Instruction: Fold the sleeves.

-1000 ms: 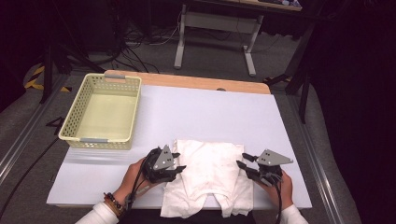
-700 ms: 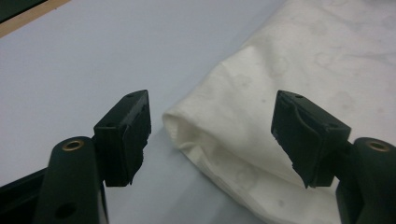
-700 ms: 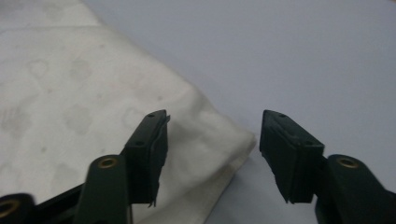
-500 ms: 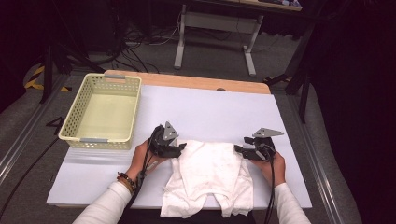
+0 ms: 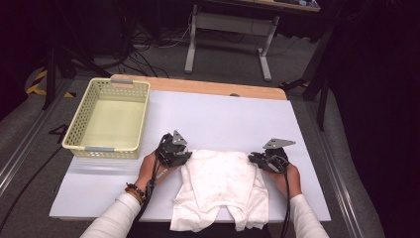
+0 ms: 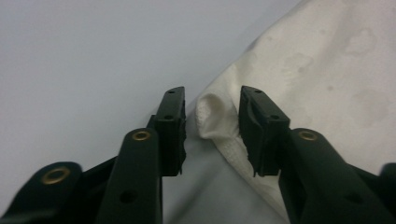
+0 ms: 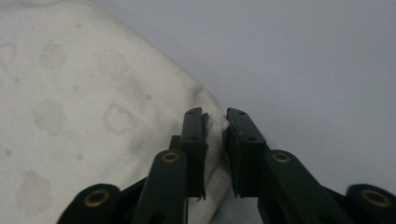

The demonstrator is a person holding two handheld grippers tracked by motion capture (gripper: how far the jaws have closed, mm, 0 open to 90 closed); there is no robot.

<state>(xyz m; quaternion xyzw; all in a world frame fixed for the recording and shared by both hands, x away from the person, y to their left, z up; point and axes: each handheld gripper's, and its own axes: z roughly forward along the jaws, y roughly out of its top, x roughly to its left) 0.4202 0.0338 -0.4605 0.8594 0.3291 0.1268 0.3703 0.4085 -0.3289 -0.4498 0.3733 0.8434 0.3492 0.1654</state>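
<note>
A white garment [image 5: 220, 191] lies folded on the white table cover near the front edge. My left gripper [image 5: 184, 154] is at its far left corner and my right gripper [image 5: 254, 159] at its far right corner. In the left gripper view the jaws [image 6: 212, 100] have just been closing around a raised fold of the garment [image 6: 212, 109]; the right pad touches it, and a gap remains at the left pad. In the right gripper view the jaws [image 7: 215, 114] have also just been closing and now pinch the garment's corner [image 7: 216, 122] between both pads.
A pale yellow slotted basket [image 5: 89, 148] stands empty at the left of the table. The white cover [image 5: 223, 114] stretches bare behind the garment, up to a wooden table edge [image 5: 208, 87]. Metal rails run along both sides, and desk legs and cables lie beyond.
Both hands moved away from the person along the garment's sides to its far corners, then stayed there. The garment's far edge now lies straighter between the two grippers.
</note>
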